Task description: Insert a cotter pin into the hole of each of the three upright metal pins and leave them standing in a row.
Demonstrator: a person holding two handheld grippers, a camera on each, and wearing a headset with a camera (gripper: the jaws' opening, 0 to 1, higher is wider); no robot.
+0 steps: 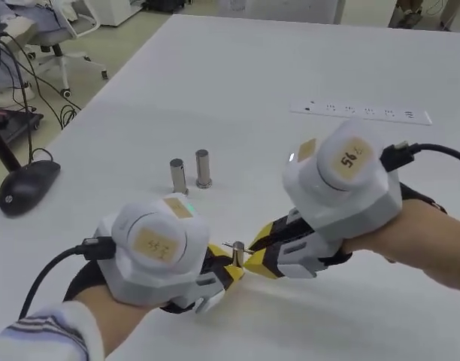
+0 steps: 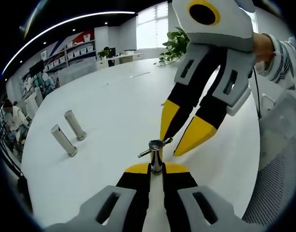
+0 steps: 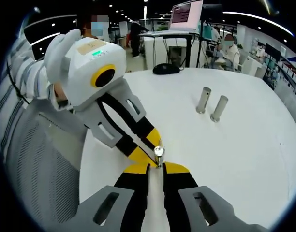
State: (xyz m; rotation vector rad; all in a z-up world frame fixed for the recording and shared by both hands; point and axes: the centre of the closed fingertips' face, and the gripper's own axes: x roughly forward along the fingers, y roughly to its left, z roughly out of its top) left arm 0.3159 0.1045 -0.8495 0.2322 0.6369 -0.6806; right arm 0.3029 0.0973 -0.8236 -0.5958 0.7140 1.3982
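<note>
Pin silvery, upright; cotter pin crossing its head.

Brightness: pretty bright everywhere, even indoor light. The white table nearly washes out toward 12 o'clock in the head view.
Source: a ceiling strip at 11 o'clock and a blown-out window at 12, both in the left gripper view.
Shadows: soft and short, beside the two pins.
Glare: small glints on the held pin.
Distortion: heavy fisheye bend at the edges of both gripper views.
Blur: head view is a bit soft, and the gripper views' backgrounds are mushy.
</note>
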